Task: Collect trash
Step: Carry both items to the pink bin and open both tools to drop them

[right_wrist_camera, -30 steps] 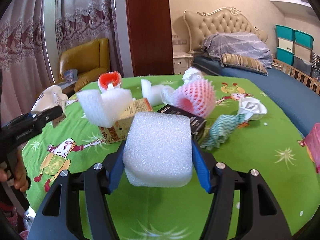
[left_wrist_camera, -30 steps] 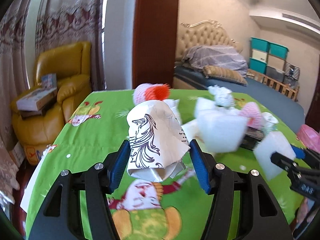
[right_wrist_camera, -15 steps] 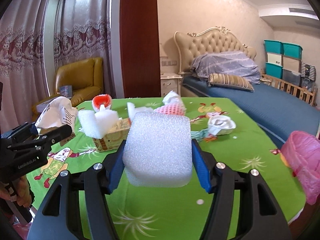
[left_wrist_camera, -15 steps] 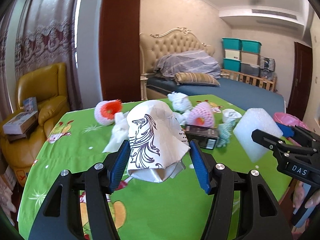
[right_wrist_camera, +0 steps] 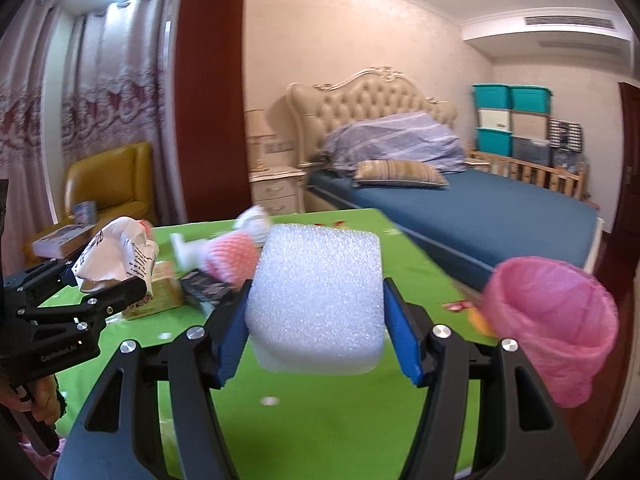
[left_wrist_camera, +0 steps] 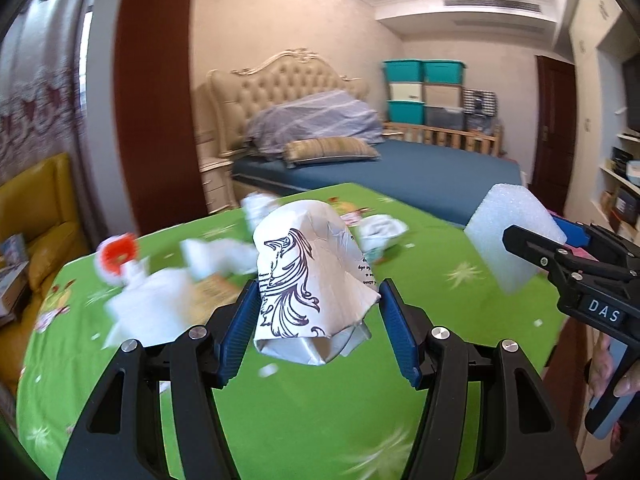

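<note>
crumpled paper wrapper (left_wrist_camera: 310,276): creased white paper, matt, printed with dark ink
foam block (right_wrist_camera: 318,300): white foam, grainy and faintly sparkling (open-celled by the look)
left gripper (left_wrist_camera: 318,328): matt black plastic arms, ribbed blue pads, bright metal screw heads
right gripper (right_wrist_camera: 316,328): same black plastic and blue pads
tablecloth (right_wrist_camera: 344,420): green printed cloth, smooth, slight sheen
pink bag (right_wrist_camera: 548,320): thin plastic film, wrinkled, translucent
headboard (right_wrist_camera: 372,100): tufted beige leather, soft gloss
armchair (right_wrist_camera: 112,180): yellow leather, glossy
</note>
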Tool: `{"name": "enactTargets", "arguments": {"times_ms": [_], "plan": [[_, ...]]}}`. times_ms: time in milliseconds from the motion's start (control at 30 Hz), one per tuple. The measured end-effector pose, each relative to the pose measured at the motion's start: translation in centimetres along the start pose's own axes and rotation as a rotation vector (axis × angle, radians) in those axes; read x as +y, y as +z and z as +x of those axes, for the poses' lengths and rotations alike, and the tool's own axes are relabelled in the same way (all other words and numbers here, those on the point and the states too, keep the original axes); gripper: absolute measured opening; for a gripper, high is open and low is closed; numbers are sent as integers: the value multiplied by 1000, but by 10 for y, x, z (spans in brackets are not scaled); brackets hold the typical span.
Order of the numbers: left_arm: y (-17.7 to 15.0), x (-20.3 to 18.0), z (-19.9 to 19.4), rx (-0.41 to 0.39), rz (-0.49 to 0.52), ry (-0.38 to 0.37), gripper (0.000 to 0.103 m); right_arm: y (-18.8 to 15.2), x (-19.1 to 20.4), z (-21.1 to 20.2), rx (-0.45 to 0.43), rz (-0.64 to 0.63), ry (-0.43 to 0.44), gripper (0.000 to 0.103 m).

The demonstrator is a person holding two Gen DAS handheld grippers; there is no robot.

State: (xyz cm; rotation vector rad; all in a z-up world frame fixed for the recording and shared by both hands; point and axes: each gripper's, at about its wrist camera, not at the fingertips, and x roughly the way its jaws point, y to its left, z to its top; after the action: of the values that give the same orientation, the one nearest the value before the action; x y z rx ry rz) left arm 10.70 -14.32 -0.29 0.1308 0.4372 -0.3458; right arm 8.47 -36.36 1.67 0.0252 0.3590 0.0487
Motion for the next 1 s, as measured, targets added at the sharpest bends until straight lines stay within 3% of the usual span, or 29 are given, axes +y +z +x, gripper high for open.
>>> {"name": "enactTargets", "arguments": {"times_ms": [467,667,800,1000], "plan": [[53,-138,79,15,124,-315,57,-9,-163,-13,-16,-4,-284,61],[78,-194,130,55,138,-411,57,-22,-241,-7,25,62,-344,61],[93,-236,166,115,116,-522,57,-26,-289,5,52,145,-362,61],[103,-283,200,147,130,-568,57,-27,-312,13,56,156,-374,62]]}}
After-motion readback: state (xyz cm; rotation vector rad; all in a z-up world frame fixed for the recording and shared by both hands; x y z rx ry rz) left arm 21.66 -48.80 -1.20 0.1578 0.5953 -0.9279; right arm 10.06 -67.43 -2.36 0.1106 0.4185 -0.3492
